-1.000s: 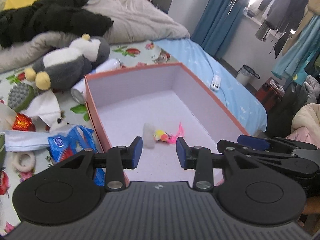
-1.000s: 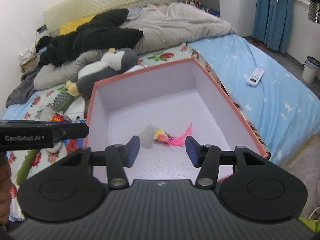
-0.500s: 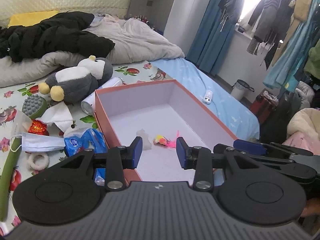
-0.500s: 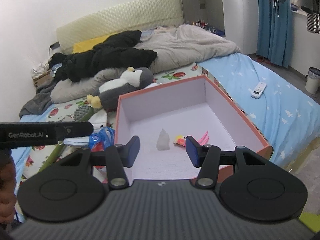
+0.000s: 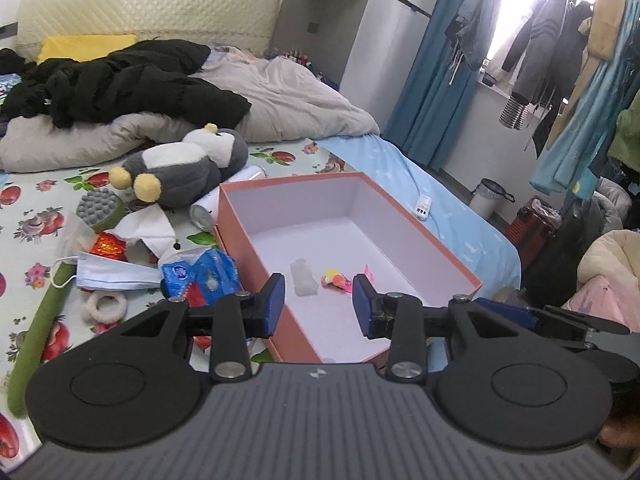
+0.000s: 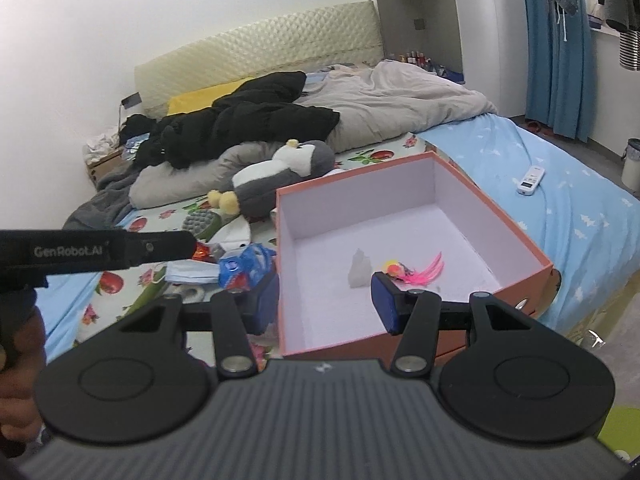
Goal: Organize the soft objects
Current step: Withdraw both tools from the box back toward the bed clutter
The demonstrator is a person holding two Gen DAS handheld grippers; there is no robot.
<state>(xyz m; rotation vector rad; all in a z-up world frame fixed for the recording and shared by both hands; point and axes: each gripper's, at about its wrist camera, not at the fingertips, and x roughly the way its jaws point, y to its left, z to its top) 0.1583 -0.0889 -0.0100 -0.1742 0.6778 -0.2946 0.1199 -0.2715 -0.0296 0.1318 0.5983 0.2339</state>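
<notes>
Both grippers have pulled back and up from the box; more bed shows. The left gripper and right gripper stand half open, empty. The penguin lies beyond the box's far-left corner; curtains hang behind.

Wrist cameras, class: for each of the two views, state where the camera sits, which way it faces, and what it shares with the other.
Left wrist: behind the open left gripper, facing down over the box and bed clutter; the right gripper shows at the right edge.
Right wrist: behind the open right gripper, facing the same box; a hand shows lower left.
Shared: box, feathered toy, penguin plush.
</notes>
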